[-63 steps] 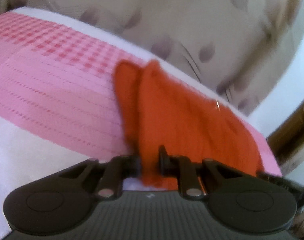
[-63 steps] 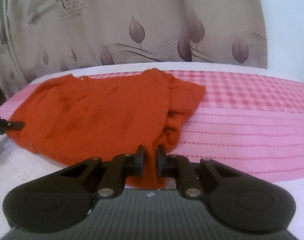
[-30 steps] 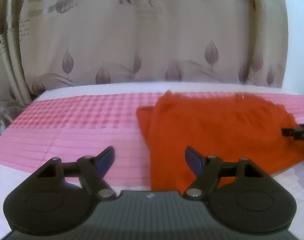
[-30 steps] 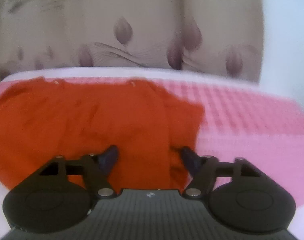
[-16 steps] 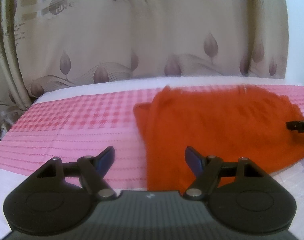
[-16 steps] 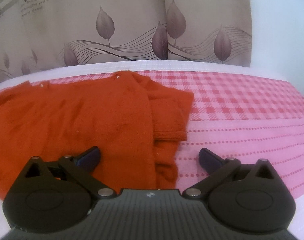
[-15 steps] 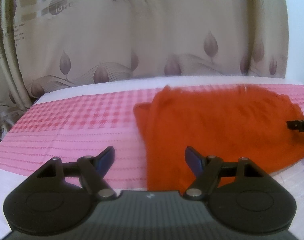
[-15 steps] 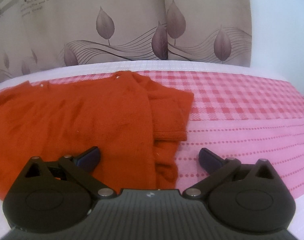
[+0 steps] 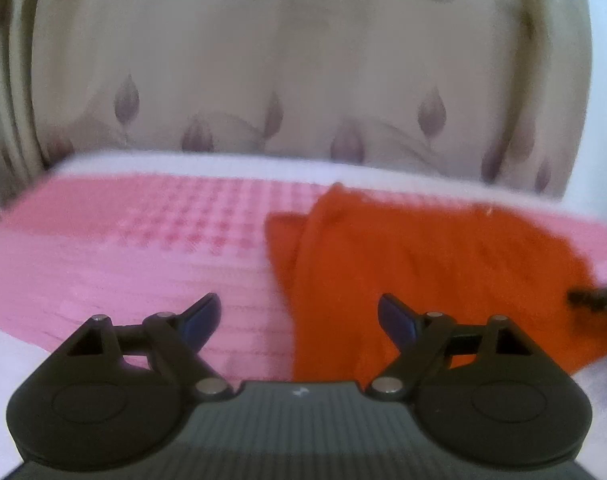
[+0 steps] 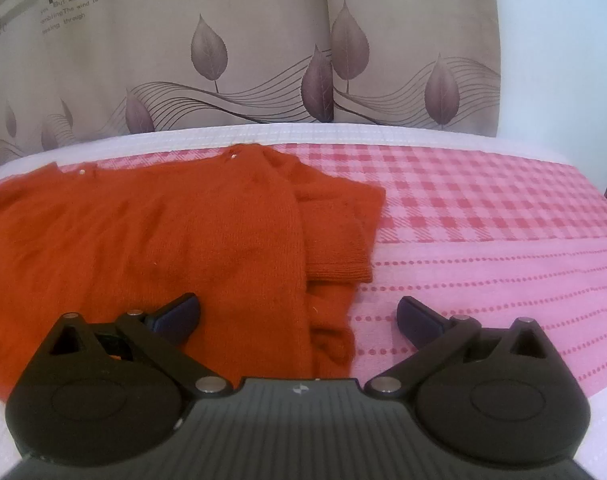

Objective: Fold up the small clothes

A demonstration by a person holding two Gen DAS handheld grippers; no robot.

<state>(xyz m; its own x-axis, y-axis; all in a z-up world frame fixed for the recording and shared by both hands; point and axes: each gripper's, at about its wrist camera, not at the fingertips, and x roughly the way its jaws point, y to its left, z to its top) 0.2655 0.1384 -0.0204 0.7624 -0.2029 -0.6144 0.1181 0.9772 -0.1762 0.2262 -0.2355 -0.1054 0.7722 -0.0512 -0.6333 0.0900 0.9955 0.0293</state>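
An orange knitted top (image 10: 175,236) lies flat on the pink checked cover (image 10: 483,216), its right sleeve folded in over the body. In the left wrist view, which is blurred, the top (image 9: 423,264) fills the right half. My left gripper (image 9: 299,316) hovers over the garment's left edge, jaws still opening, nothing pinched between them. My right gripper (image 10: 297,316) stands wide open above the folded right edge of the top, its pads apart from the cloth. The right gripper's tip (image 9: 595,300) shows as a dark shape at the far right of the left wrist view.
A beige curtain with leaf print (image 10: 263,60) hangs behind the bed. A white border (image 10: 343,132) runs along the far edge of the cover. Bare pink cover (image 9: 123,264) extends to the left of the top, and to its right as well.
Both grippers held the garment's hem two seconds ago and have let it go. The right jaws spread wider. The left gripper has shifted and its jaws have widened a little.
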